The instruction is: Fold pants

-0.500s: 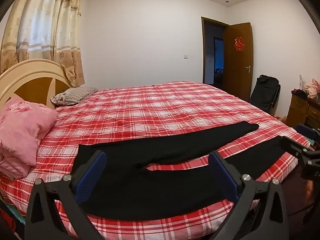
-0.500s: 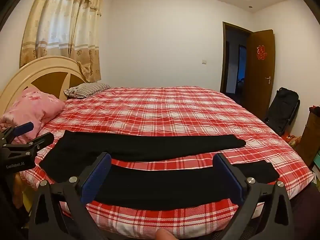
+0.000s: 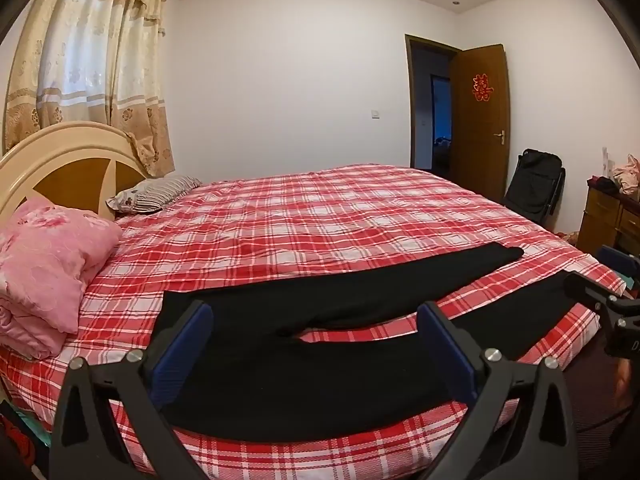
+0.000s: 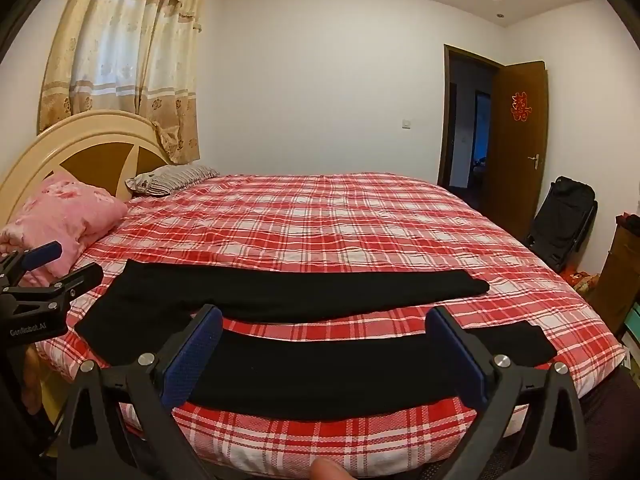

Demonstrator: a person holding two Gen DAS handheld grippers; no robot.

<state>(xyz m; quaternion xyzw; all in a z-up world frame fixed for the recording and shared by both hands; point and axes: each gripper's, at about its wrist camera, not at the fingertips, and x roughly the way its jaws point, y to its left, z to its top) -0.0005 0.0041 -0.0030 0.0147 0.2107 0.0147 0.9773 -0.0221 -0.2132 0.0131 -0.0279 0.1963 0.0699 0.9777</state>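
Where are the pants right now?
The pants lie flat along the near edge of the bed, legs apart and pointing right, waist toward the pink pillow; both views show them just beyond the open grippers.

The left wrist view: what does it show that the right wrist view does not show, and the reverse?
Only the left wrist view shows the pink bag on the wooden dresser. Only the right wrist view shows a fingertip at the bottom edge. Both show the black pants spread flat on the plaid bed, the pink quilt, both grippers open, left gripper, right gripper.
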